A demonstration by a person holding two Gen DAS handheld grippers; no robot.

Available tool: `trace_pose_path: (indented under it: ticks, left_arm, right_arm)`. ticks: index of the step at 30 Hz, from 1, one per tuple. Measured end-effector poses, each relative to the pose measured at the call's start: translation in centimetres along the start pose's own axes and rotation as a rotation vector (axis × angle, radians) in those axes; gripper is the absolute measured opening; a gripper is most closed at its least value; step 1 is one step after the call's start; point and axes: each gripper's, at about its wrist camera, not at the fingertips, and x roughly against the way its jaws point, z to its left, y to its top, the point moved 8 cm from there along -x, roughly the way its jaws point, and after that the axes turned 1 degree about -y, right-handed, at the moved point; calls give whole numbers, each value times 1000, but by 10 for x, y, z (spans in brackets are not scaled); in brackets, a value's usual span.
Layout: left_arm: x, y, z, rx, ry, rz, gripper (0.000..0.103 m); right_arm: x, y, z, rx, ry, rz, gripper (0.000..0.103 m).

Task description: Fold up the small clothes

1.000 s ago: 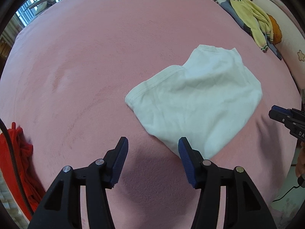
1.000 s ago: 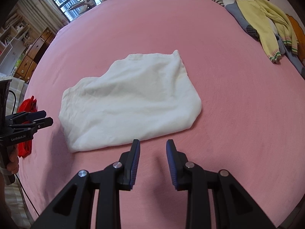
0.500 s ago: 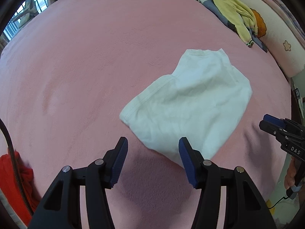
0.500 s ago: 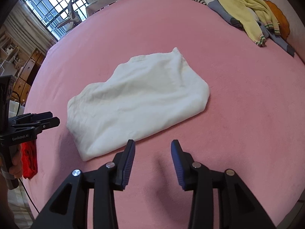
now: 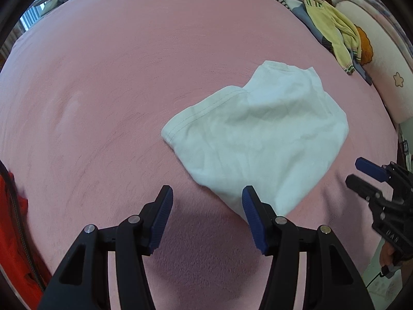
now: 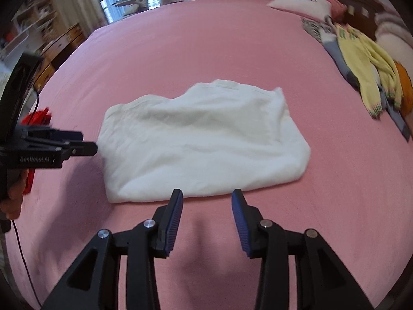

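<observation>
A white folded garment [image 5: 260, 139] lies flat on the pink bed; it also shows in the right wrist view [image 6: 201, 142]. My left gripper [image 5: 206, 193] is open and empty, just short of the garment's near corner. In the right wrist view it [image 6: 85, 144] hovers by the garment's left edge. My right gripper [image 6: 206, 196] is open and empty, just short of the garment's near edge. In the left wrist view it [image 5: 361, 173] shows at the right, beside the garment.
A pile of yellow, striped and grey clothes [image 5: 333, 25] lies at the far right, also in the right wrist view [image 6: 366, 77]. A red garment [image 5: 13, 232] lies at the bed's left edge. Pillows [image 6: 299, 4] lie at the head.
Both grippers have come lower and closer to the white garment. The right gripper's jaws have opened wider. The garment has not moved.
</observation>
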Motion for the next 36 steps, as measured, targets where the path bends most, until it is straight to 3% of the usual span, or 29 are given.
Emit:
trace_pose_path:
  ticks: [4, 19, 27, 36]
  left_arm:
    - [3, -6, 3, 34, 7, -22, 65]
    - [27, -62, 32, 255, 128, -103, 65]
    - [24, -101, 40, 387, 116, -96, 65]
    - [13, -106, 43, 406, 97, -100, 65]
  right_arm:
    - [-3, -2, 25, 93, 7, -5, 39]
    - [-17, -24, 92, 342, -7, -50, 39]
    - [-24, -35, 117, 490, -73, -99, 39]
    - [-43, -35, 132, 624, -171, -148, 39]
